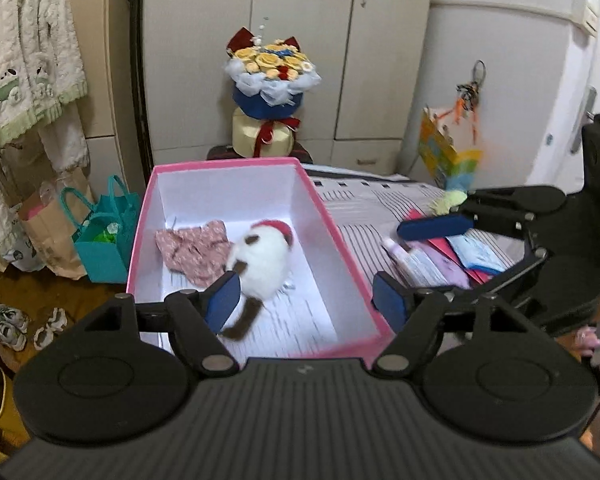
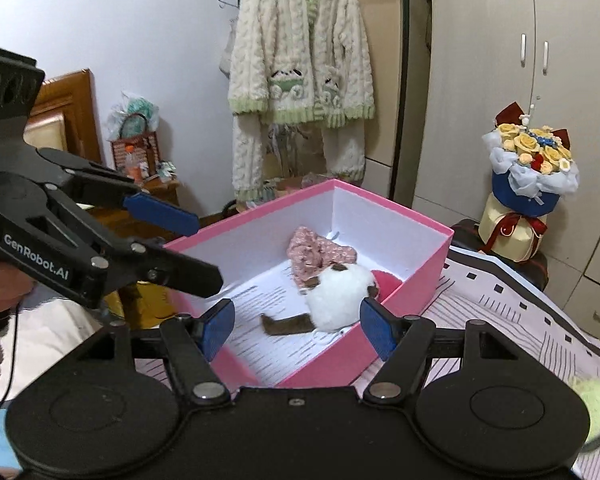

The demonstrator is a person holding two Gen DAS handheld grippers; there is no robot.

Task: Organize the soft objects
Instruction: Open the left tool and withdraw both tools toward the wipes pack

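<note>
Both tools, left (image 1: 306, 300) and right (image 2: 298, 326), gape empty above the pink cardboard box (image 2: 416, 280). The fluffy white plush toy (image 2: 340, 292) lies inside (beside floral cloth (image 2: 318, 254)). Reaching carelessly for the next item could knock the box's rim.

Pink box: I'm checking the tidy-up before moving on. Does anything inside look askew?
The white plush toy lies tipped on its side in the pink box, partly overlapping the crumpled floral cloth. Nothing looks spilled or damaged.

White plush toy (image 2: 340, 294), floral cloth (image 2: 320, 254) inside pink box (image 2: 420, 276).
</note>
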